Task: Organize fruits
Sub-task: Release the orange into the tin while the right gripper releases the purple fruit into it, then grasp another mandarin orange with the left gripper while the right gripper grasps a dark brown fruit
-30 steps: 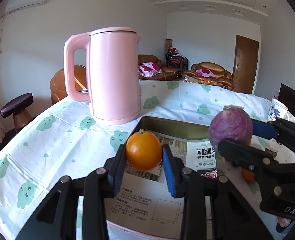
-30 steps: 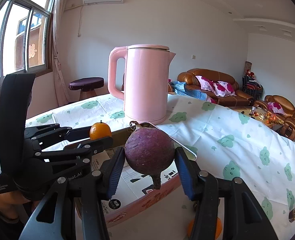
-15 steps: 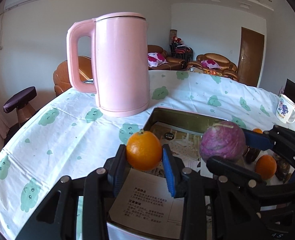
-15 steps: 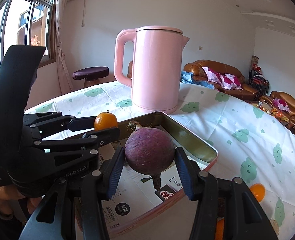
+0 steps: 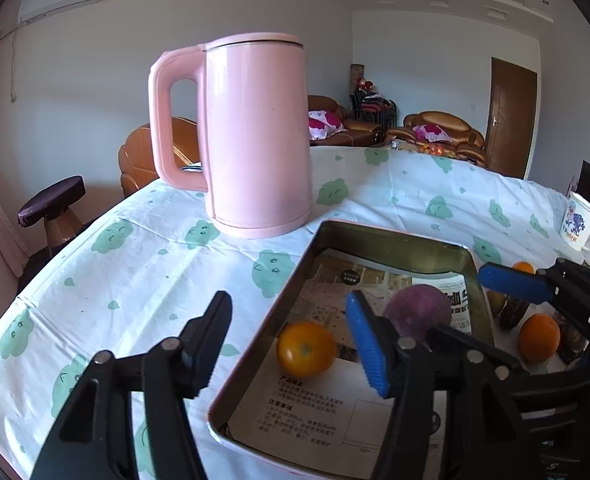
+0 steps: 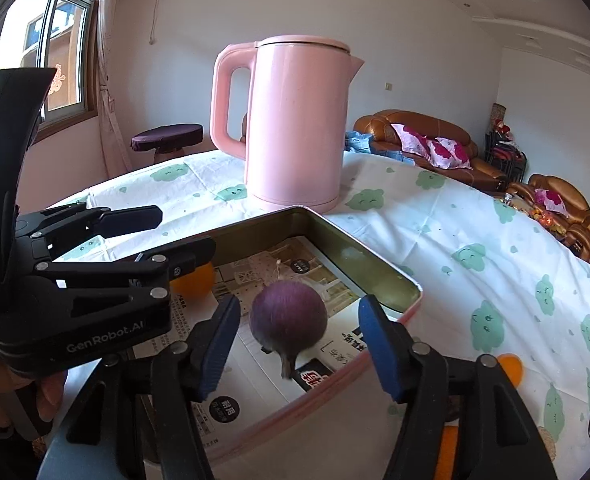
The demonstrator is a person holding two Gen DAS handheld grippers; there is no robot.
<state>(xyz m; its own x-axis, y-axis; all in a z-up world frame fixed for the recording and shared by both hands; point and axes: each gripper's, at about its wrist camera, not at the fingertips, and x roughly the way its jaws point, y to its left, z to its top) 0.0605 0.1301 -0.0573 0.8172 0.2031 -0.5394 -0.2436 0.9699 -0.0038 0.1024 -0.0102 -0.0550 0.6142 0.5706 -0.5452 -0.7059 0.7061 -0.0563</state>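
With both jaws just sprung apart, the orange (image 5: 306, 348) and purple fruit (image 6: 288, 319) lie loose in the tin (image 5: 391, 240); lift the left gripper (image 5: 295, 340) and right gripper (image 6: 299, 340) straight up off the tin.

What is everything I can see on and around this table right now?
kettle: one, pink, on the tablecloth behind the tray
tray: one, metal with pink outside, paper-lined
orange: one, lying in the tray
purple fruit: one, in the tray
other oranges: at least two, right of the tray
mug: one, white, far right
stool: one, dark, beyond the table
sofas: brown, background
left tongs: open
right tongs: open
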